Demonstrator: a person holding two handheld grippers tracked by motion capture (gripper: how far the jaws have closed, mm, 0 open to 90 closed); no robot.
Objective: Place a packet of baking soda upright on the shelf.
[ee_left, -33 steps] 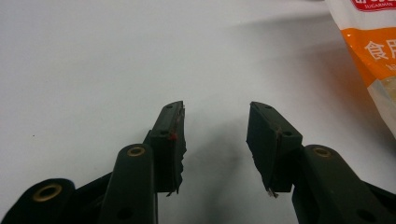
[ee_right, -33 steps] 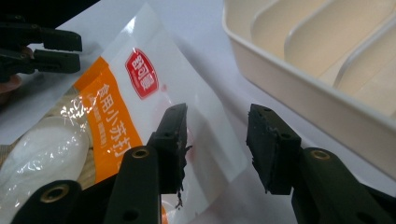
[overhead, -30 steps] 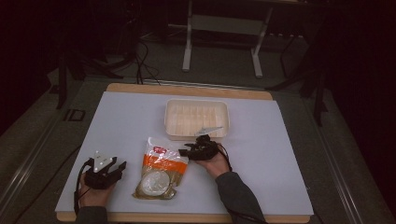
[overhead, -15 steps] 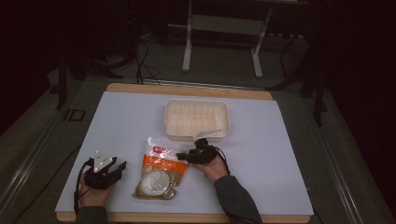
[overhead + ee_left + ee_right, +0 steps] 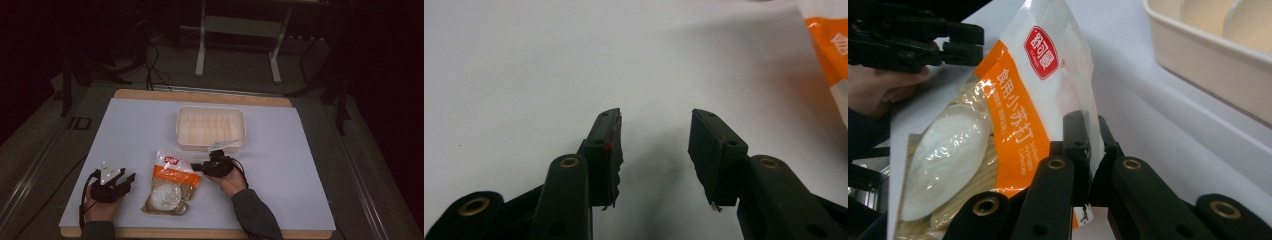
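The bag (image 5: 172, 182) lies flat on the table (image 5: 300, 165), at about 6 o'clock from the tray (image 5: 211, 127) and a little apart from it. It is a clear and white pouch with an orange band and a pale lump inside.

The right gripper (image 5: 200, 166) sits at the bag's 3 o'clock edge. In the right gripper view its jaws are pinched together on the bag's (image 5: 998, 125) side seam, with the film caught between them. That edge looks slightly raised there, though I cannot tell how much of the bag is off the table.

The left gripper (image 5: 129, 178) rests at the bag's 9 o'clock, just beside it and not touching. Its jaws stand apart over bare table, holding nothing; a corner of the bag (image 5: 831, 55) shows at about 2 o'clock in its view.

The step in hand seems to be the grasp. Next would likely be a lift toward the tray at 12 o'clock. A thin seam pinch can slip, so a slow rise, or a second hold from the left, would help.
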